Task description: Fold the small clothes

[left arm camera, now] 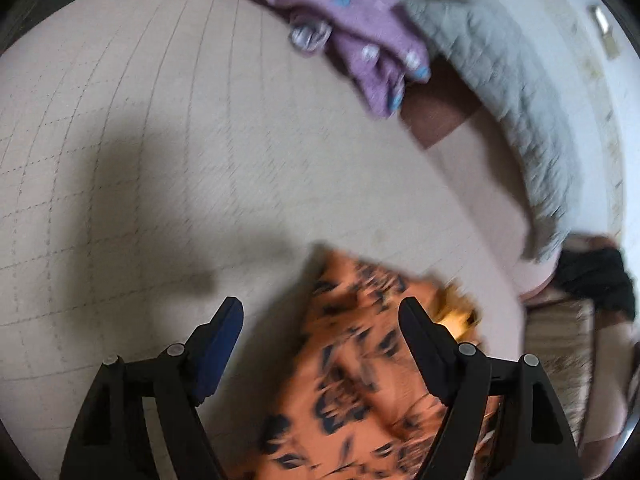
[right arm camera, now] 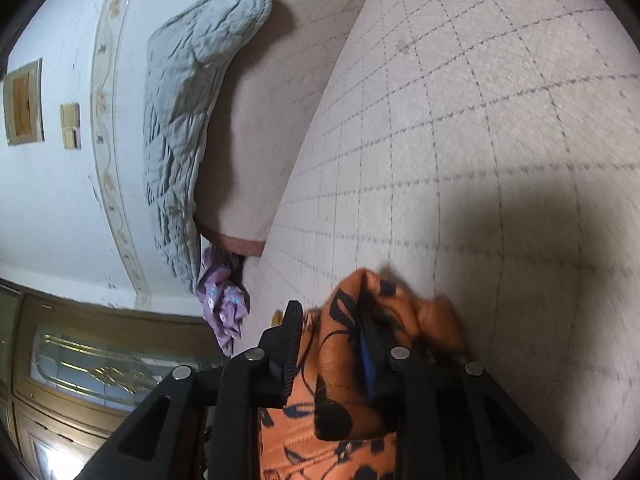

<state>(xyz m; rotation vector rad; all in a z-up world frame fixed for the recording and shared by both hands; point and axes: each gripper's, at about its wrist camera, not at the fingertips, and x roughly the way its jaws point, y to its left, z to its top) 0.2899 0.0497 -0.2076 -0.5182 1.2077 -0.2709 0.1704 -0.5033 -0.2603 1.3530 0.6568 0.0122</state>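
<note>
On the left, checked bedsheet (left arm camera: 120,140), bare and in shadow. Left tongs (left arm camera: 320,304) gaping wide above it, gripping nothing; orange patterned garment (left arm camera: 352,380) lying under and between the two fingers, touched by neither pad as far as the blur allows.

Further right in the left wrist view, purple garment (left arm camera: 340,20) crumpled at the far edge of the sheet, grey quilt (left arm camera: 500,80) beside it along the wall; both well apart from the work.

In the right wrist view, same grey quilt (right arm camera: 180,120) and purple garment (right arm camera: 224,308) off to the left. Right tongs (right arm camera: 330,316) only narrowly parted, gap filled with a bunched fold of the orange garment (right arm camera: 348,392), cloth pressed against both pads and humped up off the bedsheet (right arm camera: 480,120).

Step in hand, judged from this: end of one fold, one corner let go and the other end pinched.

Next move probably calls for laying the pinched end down flat, then finding a fresh edge with the free tongs; needs a low, level approach so that only one layer gets caught.

Garment lying near the front edge of the bed, long axis running away from the tongs, far corner pointing up and slightly left in the left wrist view. Exact outline too blurred to tell.
</note>
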